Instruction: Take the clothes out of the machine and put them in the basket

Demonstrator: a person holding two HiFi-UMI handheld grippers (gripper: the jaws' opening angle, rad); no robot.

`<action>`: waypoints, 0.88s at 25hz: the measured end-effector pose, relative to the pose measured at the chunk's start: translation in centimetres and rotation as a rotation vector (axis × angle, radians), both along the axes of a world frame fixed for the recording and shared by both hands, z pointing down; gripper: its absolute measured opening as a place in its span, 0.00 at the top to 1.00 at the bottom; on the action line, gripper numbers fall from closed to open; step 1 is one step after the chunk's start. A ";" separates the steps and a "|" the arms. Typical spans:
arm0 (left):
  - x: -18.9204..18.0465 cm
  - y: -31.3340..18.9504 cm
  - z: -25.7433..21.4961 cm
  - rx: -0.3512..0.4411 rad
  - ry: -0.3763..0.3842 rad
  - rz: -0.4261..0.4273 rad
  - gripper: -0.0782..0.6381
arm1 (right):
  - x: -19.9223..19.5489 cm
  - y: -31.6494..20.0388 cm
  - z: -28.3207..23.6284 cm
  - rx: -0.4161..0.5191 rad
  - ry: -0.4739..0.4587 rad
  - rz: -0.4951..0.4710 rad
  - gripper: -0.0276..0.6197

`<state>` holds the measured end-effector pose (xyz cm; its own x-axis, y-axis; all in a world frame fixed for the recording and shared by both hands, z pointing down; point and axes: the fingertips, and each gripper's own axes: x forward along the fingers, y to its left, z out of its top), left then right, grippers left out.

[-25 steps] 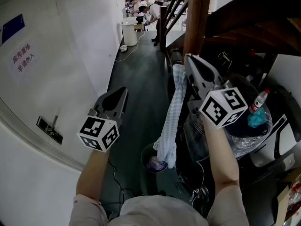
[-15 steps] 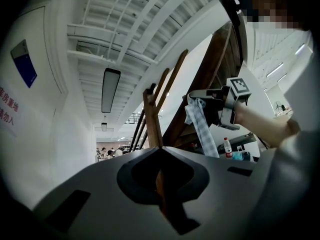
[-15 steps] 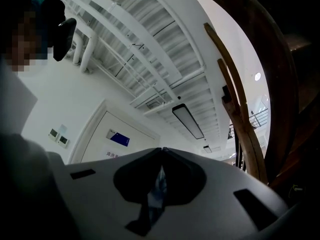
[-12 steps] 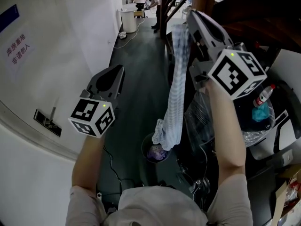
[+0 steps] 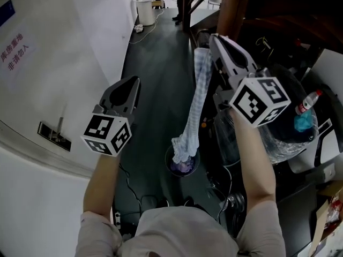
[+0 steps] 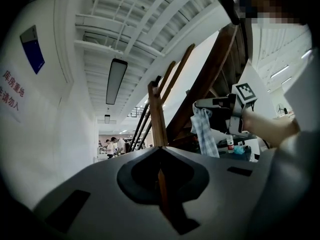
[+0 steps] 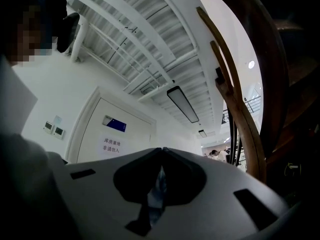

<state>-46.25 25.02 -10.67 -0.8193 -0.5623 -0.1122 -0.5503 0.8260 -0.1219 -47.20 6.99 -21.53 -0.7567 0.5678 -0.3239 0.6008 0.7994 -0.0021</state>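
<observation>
A long blue-and-white checked cloth [image 5: 195, 100] hangs from my right gripper [image 5: 210, 37], which is shut on its top end. The cloth's bunched lower end dangles just over a small round dark basket [image 5: 170, 170] on the floor, which holds other clothes. In the right gripper view the cloth [image 7: 157, 189] shows pinched between the right gripper's [image 7: 161, 149] closed jaws. My left gripper [image 5: 135, 81] is held out to the left of the cloth, shut and empty. From the left gripper [image 6: 160, 147] view, the cloth [image 6: 205, 134] hangs at the right.
A white wall with a door and sign runs along the left. A brown wooden post [image 5: 236, 9] and stair rails rise beside my right gripper. At the right is a dark round tub lined with clear plastic [image 5: 278, 143] and a bottle [image 5: 306, 105]. Cables lie near the basket.
My right gripper has come down with the cloth, and the cloth's lower end now hangs right over the basket. The left gripper shifted slightly.
</observation>
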 end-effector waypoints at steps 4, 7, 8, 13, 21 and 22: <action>-0.5 0.5 3.2 0.007 0.021 0.018 0.86 | -0.7 0.4 5.5 0.012 0.089 0.039 0.94; -1.0 0.5 5.5 0.004 0.041 0.019 0.86 | -1.5 0.8 9.3 0.025 0.158 0.052 0.94; -1.2 0.5 6.4 0.005 0.050 0.014 0.86 | -1.5 0.9 10.6 0.031 0.177 0.057 0.94; -1.8 0.4 10.7 0.006 0.094 -0.014 0.86 | -1.4 0.9 16.2 0.056 0.256 0.083 0.94; -1.4 -2.0 17.7 -0.015 0.224 -0.016 0.86 | -0.7 -1.0 25.2 0.076 0.404 0.097 0.93; -1.3 -2.3 18.4 -0.017 0.236 -0.021 0.86 | -0.6 -1.3 26.1 0.083 0.417 0.101 0.93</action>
<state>-47.56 22.72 7.78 -0.8334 -0.5448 0.0932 -0.5477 0.8367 -0.0065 -47.78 5.68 4.57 -0.8662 0.4954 0.0647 0.4810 0.8619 -0.1607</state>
